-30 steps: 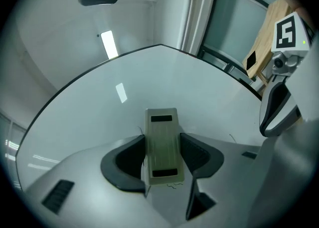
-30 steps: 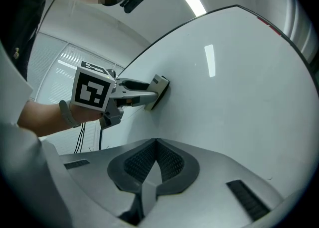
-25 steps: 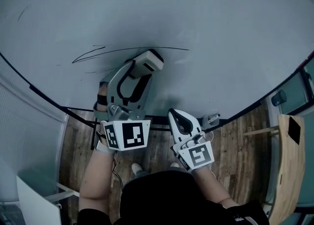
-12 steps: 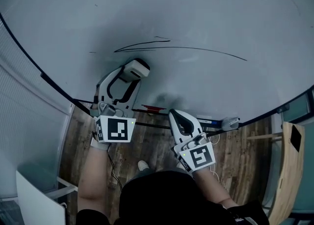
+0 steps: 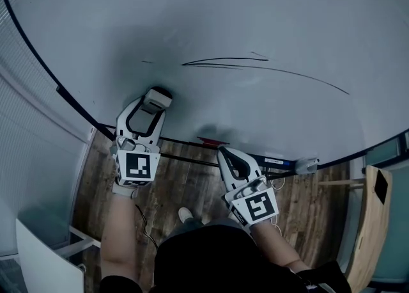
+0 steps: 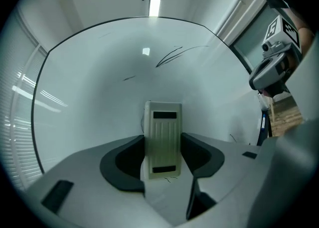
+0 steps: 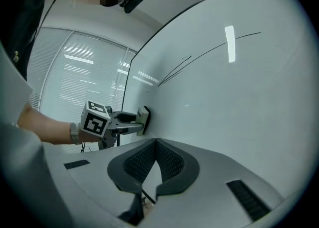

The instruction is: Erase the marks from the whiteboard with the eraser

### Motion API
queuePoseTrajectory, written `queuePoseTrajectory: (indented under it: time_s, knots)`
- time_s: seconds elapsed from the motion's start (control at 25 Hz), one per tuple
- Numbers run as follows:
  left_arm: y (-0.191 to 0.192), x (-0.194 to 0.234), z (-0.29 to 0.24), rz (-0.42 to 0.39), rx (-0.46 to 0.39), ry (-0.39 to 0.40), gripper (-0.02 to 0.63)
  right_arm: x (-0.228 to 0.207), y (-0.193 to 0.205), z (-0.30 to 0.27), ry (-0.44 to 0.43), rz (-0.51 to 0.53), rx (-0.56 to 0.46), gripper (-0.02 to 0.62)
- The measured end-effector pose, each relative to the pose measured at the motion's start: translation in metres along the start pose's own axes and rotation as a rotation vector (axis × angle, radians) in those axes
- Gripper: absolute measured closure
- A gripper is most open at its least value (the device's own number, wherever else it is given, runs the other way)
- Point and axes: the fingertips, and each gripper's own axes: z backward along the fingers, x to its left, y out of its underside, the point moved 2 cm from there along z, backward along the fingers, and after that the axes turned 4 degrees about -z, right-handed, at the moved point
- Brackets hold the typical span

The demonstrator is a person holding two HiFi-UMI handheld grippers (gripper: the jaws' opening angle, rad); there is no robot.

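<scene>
Eraser work is in hand: the left gripper [image 5: 153, 105] has its fingers clamped on the two long sides of the eraser [image 5: 158, 96] and holds its pad against the whiteboard [image 5: 268, 10]. Contact looks flat in the right gripper view, though I cannot be sure of the pressure.

The eraser sits low on the board, near its bottom edge, below and to the left of the marks [image 5: 255, 66]. It is well apart from them, so none of the long strokes is under the pad. By my reading the next move calls for a sweep up and to the right, with the pad kept flat, along the full run of the lines. A short dash [image 5: 147, 62] just above the eraser also needs a pass.

The eraser is a pale cream block, oblong, with a ribbed back carrying two dark strips and a dark pad on the board side.

The right gripper [image 5: 226, 152] hangs below the board's edge, fingers closed together on nothing.
</scene>
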Motion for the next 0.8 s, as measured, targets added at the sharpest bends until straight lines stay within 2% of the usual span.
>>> queuePoseTrajectory:
  time_s: [0.12, 0.2, 0.4, 0.56, 0.8]
  knots:
    - [0.009, 0.006, 0.002, -0.006, 0.03, 0.015, 0.364, 0.003, 0.004, -0.003, -0.006, -0.004, 0.013, 0.568]
    - [0.008, 0.014, 0.005, 0.018, 0.045, 0.01, 0.365, 0.005, 0.006, -0.003, -0.005, -0.006, 0.02, 0.568]
    - [0.0, 0.061, 0.027, 0.225, 0.005, -0.118, 0.367, 0.008, 0.007, 0.002, -0.017, -0.004, 0.026, 0.568]
    - [-0.027, 0.099, 0.038, 0.319, -0.05, -0.193, 0.367, 0.006, 0.005, 0.009, -0.012, -0.003, 0.025, 0.568]
    - [-0.05, 0.13, 0.026, 0.447, -0.088, -0.25, 0.368, -0.002, -0.003, 0.019, -0.021, 0.004, -0.01, 0.568]
